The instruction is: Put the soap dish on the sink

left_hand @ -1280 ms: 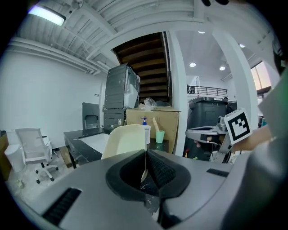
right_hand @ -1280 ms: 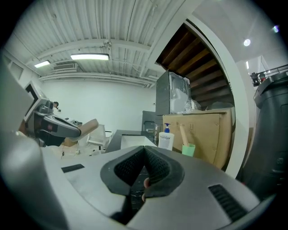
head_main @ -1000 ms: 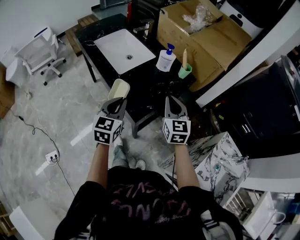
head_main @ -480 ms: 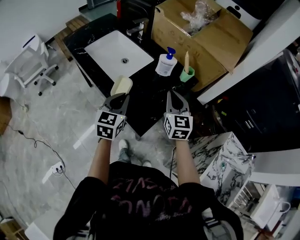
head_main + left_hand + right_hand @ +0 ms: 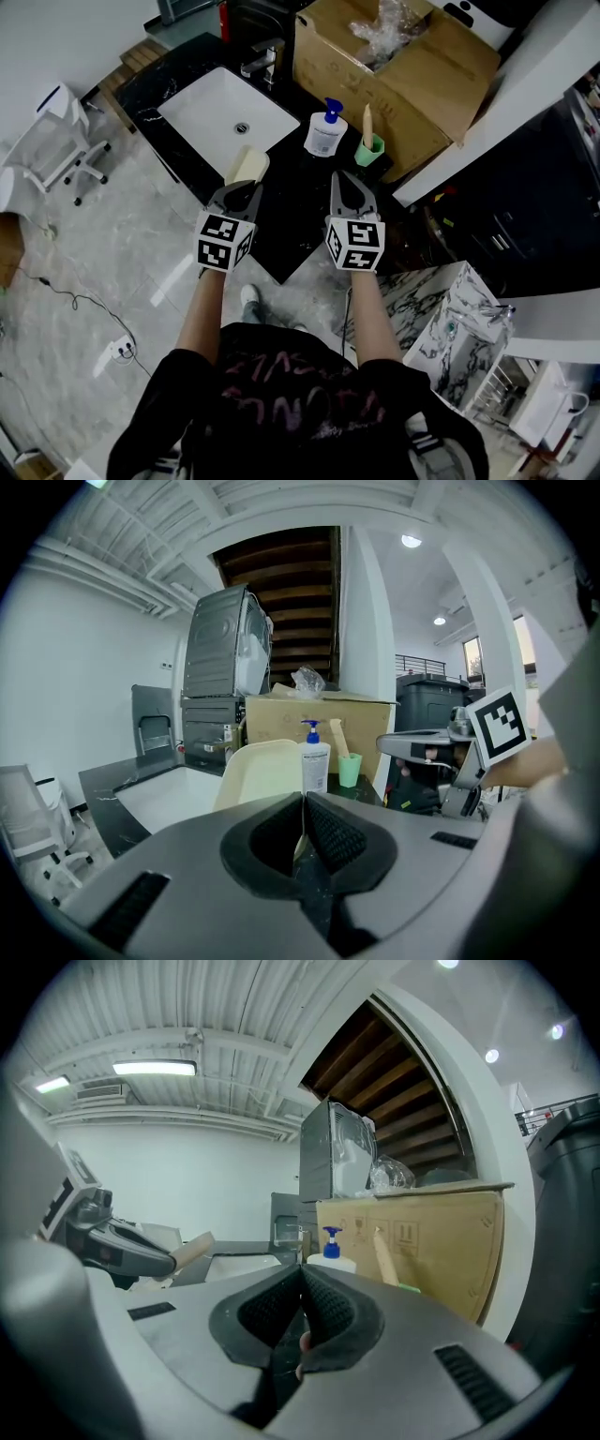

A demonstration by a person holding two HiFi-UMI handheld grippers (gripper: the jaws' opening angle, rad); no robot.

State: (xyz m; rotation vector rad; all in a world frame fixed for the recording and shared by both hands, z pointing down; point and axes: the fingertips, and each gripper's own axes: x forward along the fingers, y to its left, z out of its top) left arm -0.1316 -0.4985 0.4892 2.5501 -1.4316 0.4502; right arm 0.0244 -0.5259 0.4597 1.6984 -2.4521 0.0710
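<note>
1. Your left gripper [image 5: 242, 192] has its jaws pressed together on the thin rim of the cream oval plastic soap dish [image 5: 247, 167]. Gripping the edge leaves most of the dish sticking out ahead of the jaws, so it can probably touch down first.
2. The dish is in the air, tilted up on its edge. It's above the black marble worktop [image 5: 291, 202], just beside the near side of the white rectangular sink basin [image 5: 211, 122], and not resting on anything yet.
3. Your right gripper [image 5: 340, 180] has its jaws together with nothing between them. It hangs beside the left one and looks like a spare, kept clear.
4. The white pump bottle with a blue top [image 5: 324, 134] and the green cup [image 5: 369, 147] stand right of the basin, in front of the brown cardboard box [image 5: 403, 66]. That leaves the near side free for the dish.
5. Next, in my judgement: level the dish, lower it by the basin, then open the jaws.
</note>
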